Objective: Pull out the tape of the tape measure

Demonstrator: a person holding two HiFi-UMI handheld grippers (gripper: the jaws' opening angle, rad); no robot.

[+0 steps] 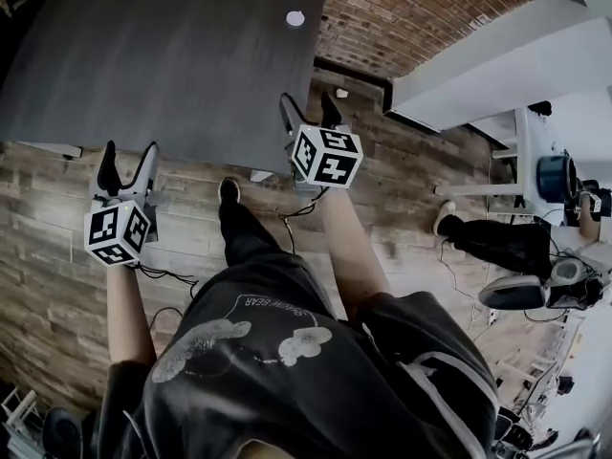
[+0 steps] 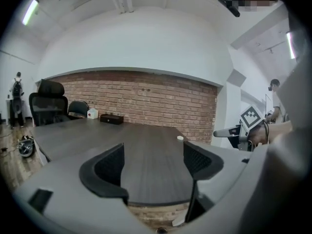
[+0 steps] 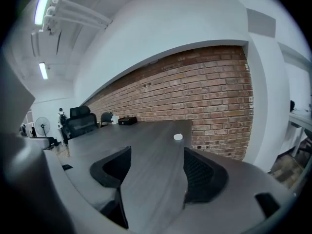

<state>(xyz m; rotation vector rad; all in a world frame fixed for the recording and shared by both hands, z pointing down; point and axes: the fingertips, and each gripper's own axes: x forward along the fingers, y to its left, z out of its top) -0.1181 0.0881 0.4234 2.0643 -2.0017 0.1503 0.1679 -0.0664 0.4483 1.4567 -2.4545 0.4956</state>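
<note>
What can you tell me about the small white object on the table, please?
The white object is small, round and low, like a puck. Its material and any markings are too small to make out. It lies alone on the dark grey table, near the edge toward the brick wall, touching only the tabletop. The left gripper and right gripper are well apart from it at the table's near edge, jaws open and empty.

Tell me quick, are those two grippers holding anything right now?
Left gripper: jaws open, holding nothing.
Right gripper: jaws open, holding nothing.
</note>
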